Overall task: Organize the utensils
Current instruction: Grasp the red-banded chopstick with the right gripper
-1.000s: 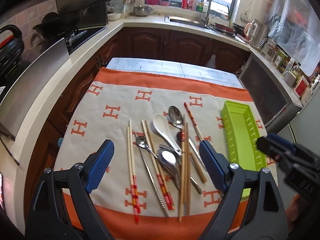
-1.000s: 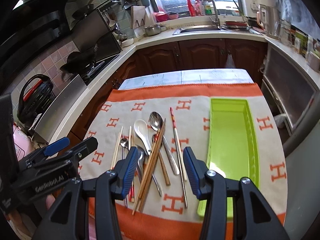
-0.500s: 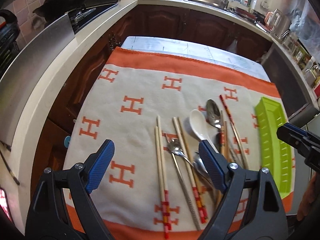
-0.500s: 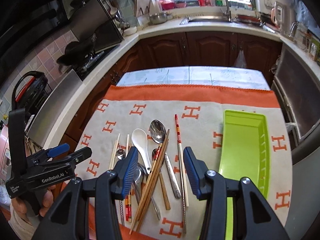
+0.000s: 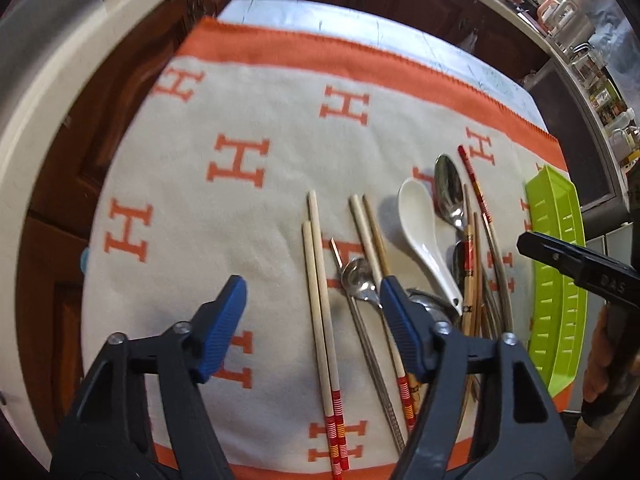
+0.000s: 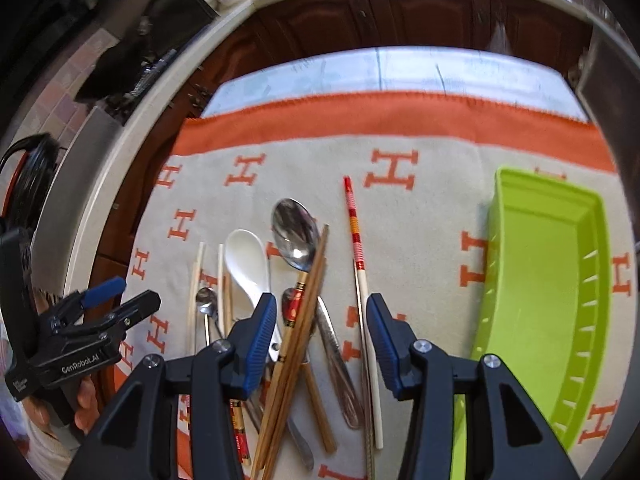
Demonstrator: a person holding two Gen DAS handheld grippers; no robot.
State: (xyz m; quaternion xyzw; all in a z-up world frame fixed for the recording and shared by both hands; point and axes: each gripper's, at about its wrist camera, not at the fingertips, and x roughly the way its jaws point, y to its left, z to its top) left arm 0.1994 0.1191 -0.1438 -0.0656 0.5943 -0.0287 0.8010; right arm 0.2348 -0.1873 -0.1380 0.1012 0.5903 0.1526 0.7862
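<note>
Utensil pile (image 6: pixel 296 320) at mid-cloth on the orange-and-cream blanket (image 5: pixel 240 120): pale chopsticks with red-banded ends, brown chopsticks, a white ceramic spoon (image 5: pixel 424 236), steel spoons, all crossing and overlapping. Green tray (image 6: pixel 548 288) just right of the pile, bare inside. Left gripper (image 5: pixel 312 320): jaws apart, just been closing, over the pale chopsticks, pinching nothing. Right gripper (image 6: pixel 320 332): jaws apart above the brown chopsticks, gripping nothing. Only from the right wrist: the tray's slotted floor and the left gripper's body held in a hand (image 6: pixel 80 400).
</note>
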